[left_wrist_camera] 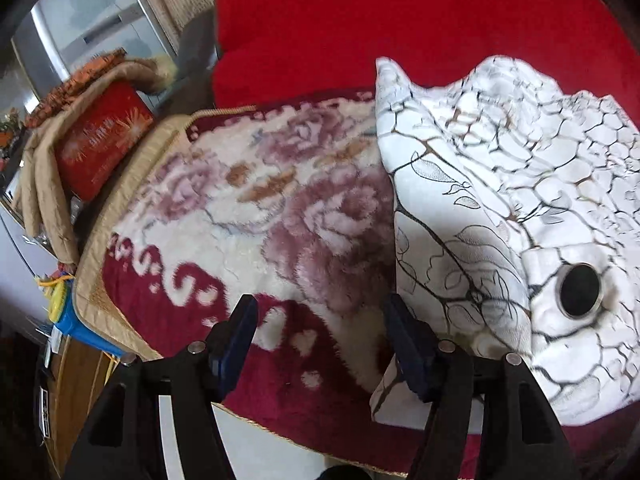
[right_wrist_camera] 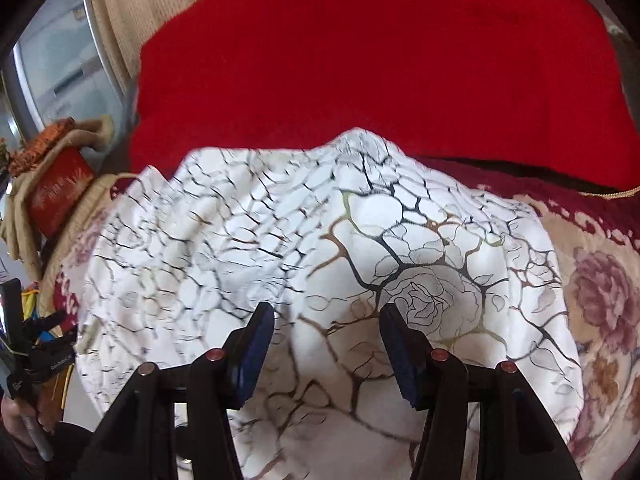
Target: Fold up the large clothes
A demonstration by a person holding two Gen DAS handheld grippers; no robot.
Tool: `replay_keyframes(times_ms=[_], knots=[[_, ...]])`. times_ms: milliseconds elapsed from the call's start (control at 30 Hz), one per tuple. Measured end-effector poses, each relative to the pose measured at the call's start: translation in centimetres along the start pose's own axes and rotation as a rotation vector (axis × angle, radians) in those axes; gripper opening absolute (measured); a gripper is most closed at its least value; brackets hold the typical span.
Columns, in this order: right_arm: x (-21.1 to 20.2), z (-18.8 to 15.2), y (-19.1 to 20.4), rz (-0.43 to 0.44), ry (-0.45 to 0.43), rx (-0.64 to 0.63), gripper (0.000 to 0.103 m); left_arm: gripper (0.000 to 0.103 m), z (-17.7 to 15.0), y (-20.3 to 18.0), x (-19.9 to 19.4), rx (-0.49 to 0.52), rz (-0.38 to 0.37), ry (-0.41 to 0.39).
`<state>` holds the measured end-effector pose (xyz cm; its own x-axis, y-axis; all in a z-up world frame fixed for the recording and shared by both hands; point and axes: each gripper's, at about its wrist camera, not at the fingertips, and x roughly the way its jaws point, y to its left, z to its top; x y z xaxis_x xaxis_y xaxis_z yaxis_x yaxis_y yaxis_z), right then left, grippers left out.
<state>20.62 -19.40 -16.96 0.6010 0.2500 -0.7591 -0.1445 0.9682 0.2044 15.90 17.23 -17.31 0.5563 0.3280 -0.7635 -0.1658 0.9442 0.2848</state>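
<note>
both claws open and empty: left gripper (left_wrist_camera: 320, 344) beside the white patterned cloth (left_wrist_camera: 520, 200), right gripper (right_wrist_camera: 326, 352) over it on floral blanket (left_wrist_camera: 248, 200).

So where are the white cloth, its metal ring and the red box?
white cloth (right_wrist_camera: 280, 240), right wrist view, crackle-patterned middle.
metal ring (left_wrist_camera: 581, 290), left wrist view, dark centre hole.
red box (left_wrist_camera: 102, 142), left wrist view, printed front.

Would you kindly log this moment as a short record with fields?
garment: white cloth with black crackle print, bunched on the floral blanket
eyelet: dark metal-rimmed ring in the cloth
left gripper: open, over the blanket beside the cloth's edge
right gripper: open, over the cloth
backdrop: red cushion
</note>
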Motion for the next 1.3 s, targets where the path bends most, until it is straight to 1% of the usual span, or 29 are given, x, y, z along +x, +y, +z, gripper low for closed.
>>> replay_keyframes(times_ms=[67, 267, 467, 567, 667, 867, 1300], knots=[[-1.4, -0.3, 0.8, -0.001, -0.047, -0.018, 0.059, 0.066, -0.2, 0.0, -1.2, 0.008, 0.01, -0.033], [-5.2, -1.8, 2.3, 0.004, -0.108, -0.034, 0.059, 0.066, -1.0, 0.0, -5.5, 0.025, 0.035, -0.155], [-7.3, -3.9, 2.2, 0.013, -0.131, -0.026, 0.059, 0.068, -1.4, 0.2, -9.5, 0.028, 0.038, -0.251], [-7.2, -4.3, 2.3, -0.001, -0.125, -0.034, 0.059, 0.073, -1.4, 0.4, -11.2, 0.019, 0.031, -0.286], [-7.4, -4.6, 2.3, 0.002, -0.121, -0.036, 0.059, 0.074, -1.4, 0.6, -12.7, 0.007, 0.021, -0.319], [-7.8, -4.6, 2.1, 0.005, -0.132, -0.036, 0.059, 0.075, -1.2, 0.1, -14.2, 0.006, 0.017, -0.358], [-7.8, -4.5, 2.7, -0.012, -0.145, -0.067, 0.059, 0.075, -0.8, -0.5, -13.9, 0.015, 0.023, -0.357]])
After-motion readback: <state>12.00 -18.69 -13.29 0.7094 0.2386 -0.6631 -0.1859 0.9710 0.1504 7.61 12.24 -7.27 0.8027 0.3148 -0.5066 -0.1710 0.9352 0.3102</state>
